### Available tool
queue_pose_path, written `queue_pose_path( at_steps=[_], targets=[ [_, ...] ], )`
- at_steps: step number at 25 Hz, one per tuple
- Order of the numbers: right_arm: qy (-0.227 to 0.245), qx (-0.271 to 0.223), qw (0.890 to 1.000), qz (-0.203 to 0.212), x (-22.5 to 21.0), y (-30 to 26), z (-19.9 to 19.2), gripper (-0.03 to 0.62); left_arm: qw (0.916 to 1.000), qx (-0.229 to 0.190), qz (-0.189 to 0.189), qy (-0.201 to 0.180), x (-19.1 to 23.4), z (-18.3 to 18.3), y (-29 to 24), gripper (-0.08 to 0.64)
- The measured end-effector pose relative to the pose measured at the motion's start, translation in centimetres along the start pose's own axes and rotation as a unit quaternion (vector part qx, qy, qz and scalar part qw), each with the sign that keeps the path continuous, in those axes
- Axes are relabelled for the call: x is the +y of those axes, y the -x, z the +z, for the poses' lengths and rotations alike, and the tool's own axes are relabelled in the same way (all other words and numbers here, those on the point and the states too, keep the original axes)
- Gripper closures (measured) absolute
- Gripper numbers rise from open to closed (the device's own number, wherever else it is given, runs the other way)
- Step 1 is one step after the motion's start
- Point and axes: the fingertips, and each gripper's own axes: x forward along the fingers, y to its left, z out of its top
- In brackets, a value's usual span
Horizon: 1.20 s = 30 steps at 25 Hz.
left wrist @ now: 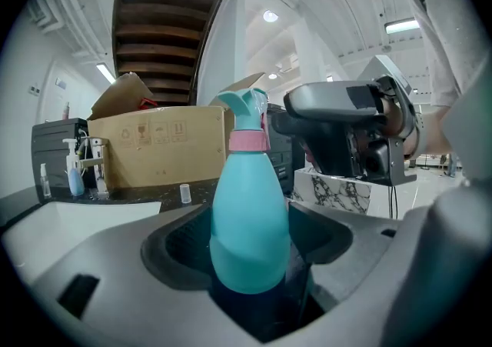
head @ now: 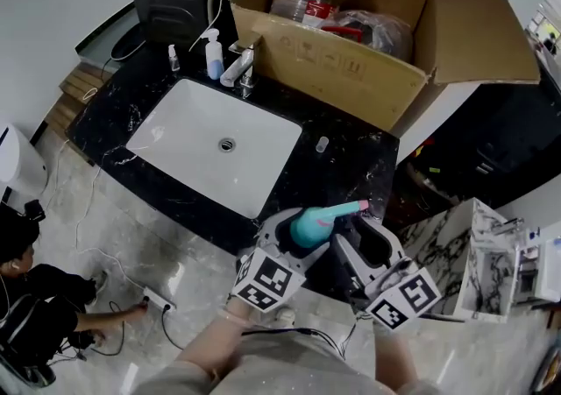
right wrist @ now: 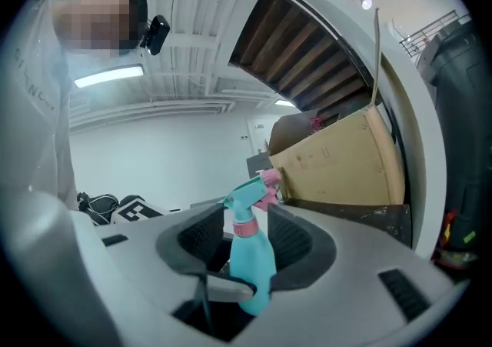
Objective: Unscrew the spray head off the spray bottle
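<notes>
Teal spray bottle (left wrist: 250, 207) gripped by left tongs (left wrist: 250, 241), between right tongs (right wrist: 246, 239)

A white sink (head: 188, 135) sits in a black counter (head: 351, 157) — behind it, a faucet (head: 238, 67) and an open cardboard box (head: 351, 69).

Teal spray bottle (head: 307, 227), pink-collared spray head (head: 344, 210) still on, tipped w/ head pointing right.

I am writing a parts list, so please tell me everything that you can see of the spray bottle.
The spray bottle looks like smooth teal plastic, with a pink collar and a teal spray head, pink at the nozzle, still on. The left gripper clamps its lower body; the jaws of the right gripper stand beside the head, not pressing it.
</notes>
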Motion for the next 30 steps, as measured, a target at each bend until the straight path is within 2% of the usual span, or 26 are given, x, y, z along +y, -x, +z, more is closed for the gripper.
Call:
queue_pose_path(
  at_steps=[2,5,8,11,13,15,20,26,30],
  targets=[
    [0.003,-0.004,1.000,0.011,0.6,-0.8,0.3,0.385,1.0000,0.000,0.000,-0.002,0.0,0.0,0.0,0.238],
    [0.002,-0.002,1.000,0.027,1.2,-1.8,0.6,0.301,1.0000,0.000,0.000,-0.003,0.0,0.1,-0.1,0.238],
    [-0.001,0.004,1.000,0.030,1.3,-2.5,0.7,0.279,1.0000,-0.001,-0.002,-0.003,0.0,0.0,-0.1,0.238],
    [-0.004,0.008,1.000,0.013,1.4,-3.3,0.9,0.273,1.0000,-0.001,-0.002,-0.003,-0.1,0.0,0.0,0.239],
    [0.009,0.015,1.000,-0.005,1.3,-3.8,0.9,0.273,1.0000,-0.001,-0.001,-0.005,-0.1,0.0,0.0,0.238],
    [0.023,0.027,0.999,-0.013,1.3,-4.1,0.7,0.301,1.0000,-0.002,-0.001,-0.005,-0.1,0.0,0.0,0.238],
    [0.027,0.040,0.999,0.003,1.1,-3.2,0.7,0.349,1.0000,-0.003,-0.004,-0.003,-0.1,0.1,-0.1,0.238],
    [0.029,0.044,0.998,-0.017,-0.5,-1.3,0.6,0.402,1.0000,-0.003,-0.005,-0.003,-0.1,0.1,0.1,0.238],
    [0.030,0.047,0.998,-0.019,-1.5,-0.6,0.6,0.411,1.0000,-0.003,-0.005,-0.001,-0.1,0.1,0.1,0.239]
  ],
)
